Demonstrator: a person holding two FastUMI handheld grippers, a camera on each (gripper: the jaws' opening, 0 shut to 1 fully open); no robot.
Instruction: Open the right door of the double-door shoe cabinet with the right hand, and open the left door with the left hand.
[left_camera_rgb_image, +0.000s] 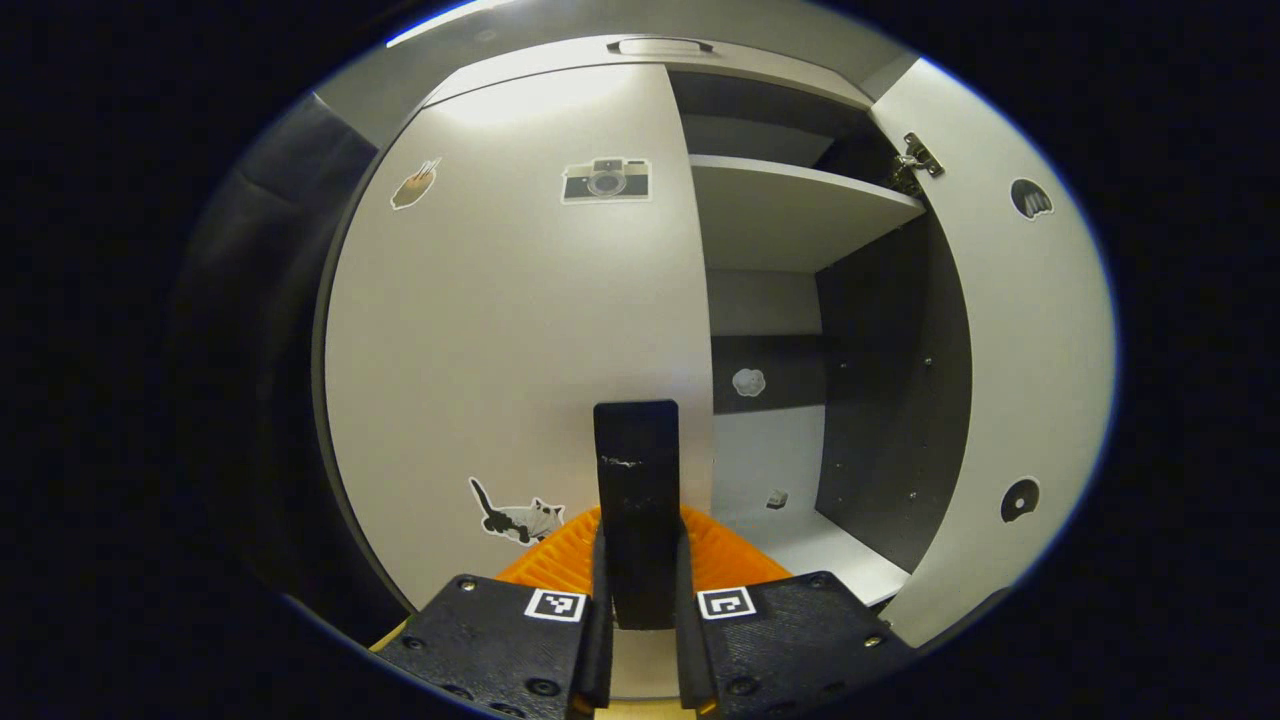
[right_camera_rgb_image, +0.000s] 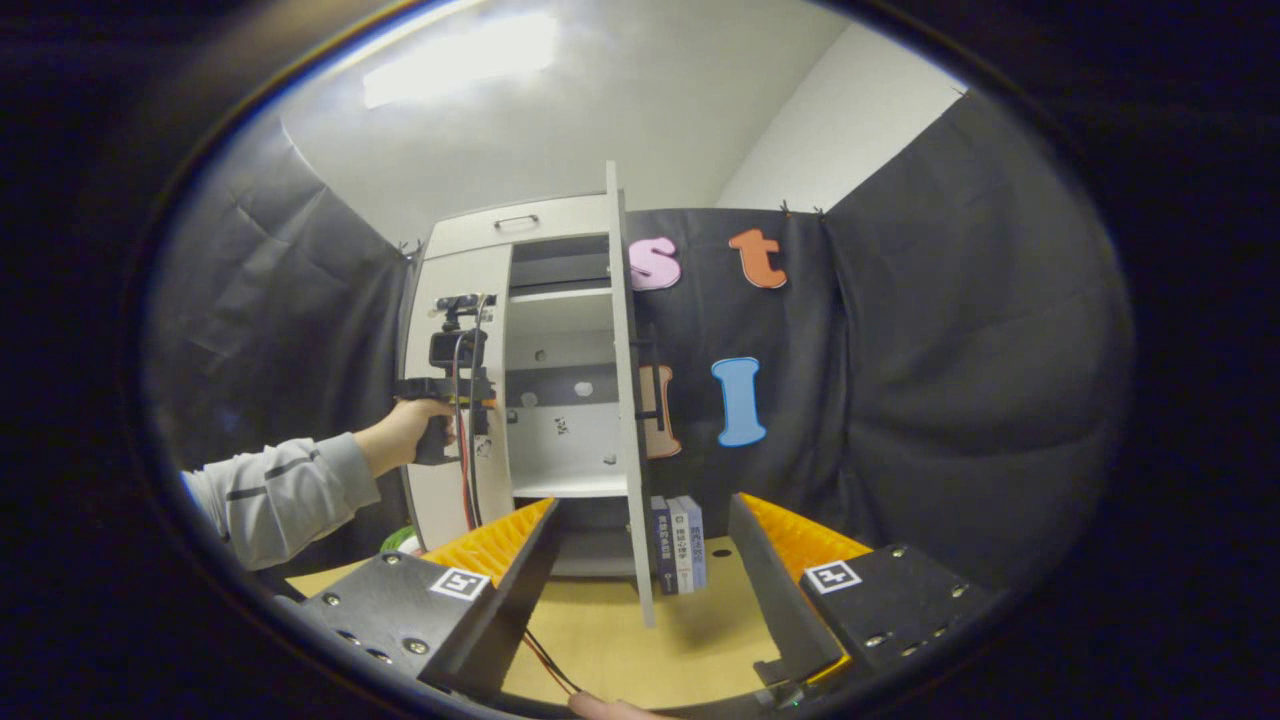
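Note:
The white shoe cabinet (right_camera_rgb_image: 470, 240) stands on a wooden table. In the left gripper view its left door (left_camera_rgb_image: 520, 330) faces me, looking flush with the front, with a vertical black handle (left_camera_rgb_image: 636, 470) near its inner edge. My left gripper (left_camera_rgb_image: 640, 560) is shut on that handle, one finger on each side. The right door (left_camera_rgb_image: 1020, 380) is swung wide open, baring a shelf (left_camera_rgb_image: 790, 200). In the right gripper view my right gripper (right_camera_rgb_image: 640, 540) hangs open and empty, back from the cabinet, with the right door (right_camera_rgb_image: 625, 400) edge-on ahead. A hand (right_camera_rgb_image: 405, 430) holds the left gripper (right_camera_rgb_image: 478, 398) at the left door (right_camera_rgb_image: 440, 500).
Several books (right_camera_rgb_image: 678, 545) stand upright on the table (right_camera_rgb_image: 640, 650) just right of the open door's lower edge. Black cloth walls close in on both sides. A drawer with a handle (left_camera_rgb_image: 660, 45) tops the cabinet. A cable runs down from the left gripper.

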